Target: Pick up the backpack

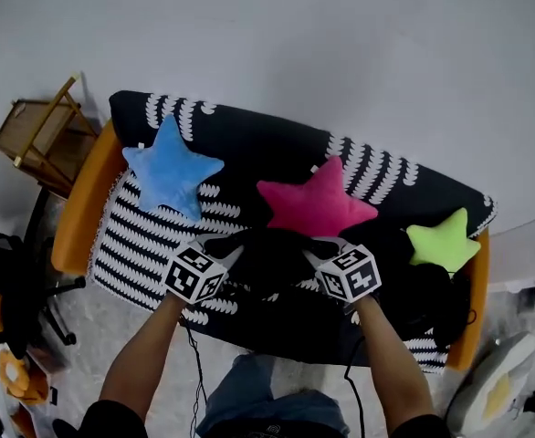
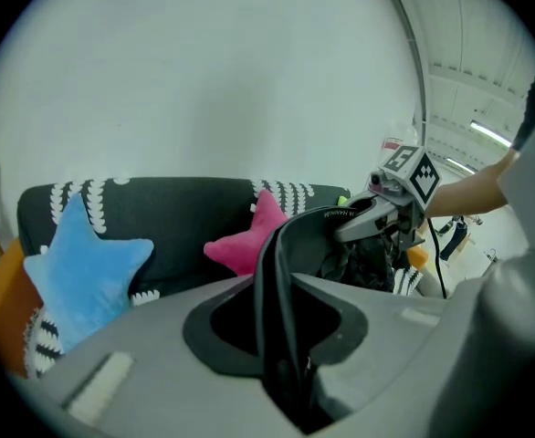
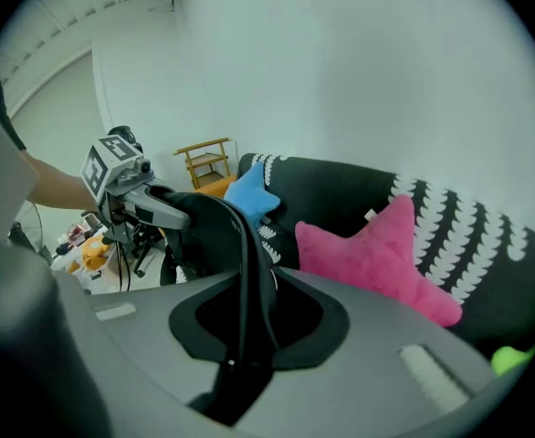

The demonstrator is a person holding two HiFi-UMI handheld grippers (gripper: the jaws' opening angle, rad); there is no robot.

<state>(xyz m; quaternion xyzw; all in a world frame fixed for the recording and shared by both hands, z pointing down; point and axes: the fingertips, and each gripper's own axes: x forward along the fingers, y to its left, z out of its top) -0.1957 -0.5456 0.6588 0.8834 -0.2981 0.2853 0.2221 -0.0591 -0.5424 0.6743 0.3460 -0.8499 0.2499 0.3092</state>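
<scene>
The black backpack (image 1: 272,261) is held between my two grippers, over the sofa seat in front of the pink star cushion (image 1: 318,201). My left gripper (image 1: 228,252) is shut on a black backpack strap (image 2: 281,290) that runs up from between its jaws. My right gripper (image 1: 319,254) is shut on another black strap (image 3: 246,281). In the left gripper view the right gripper (image 2: 377,215) holds the top of the backpack (image 2: 363,261). In the right gripper view the left gripper (image 3: 153,210) does the same on the backpack (image 3: 204,240).
The sofa (image 1: 277,149) is black with white patterning and orange sides, against a white wall. A blue star cushion (image 1: 172,170) and a green one (image 1: 443,240) lie on it. A wooden rack (image 1: 41,130) stands at the left. Dark clutter and cables (image 1: 436,299) sit at the sofa's right end.
</scene>
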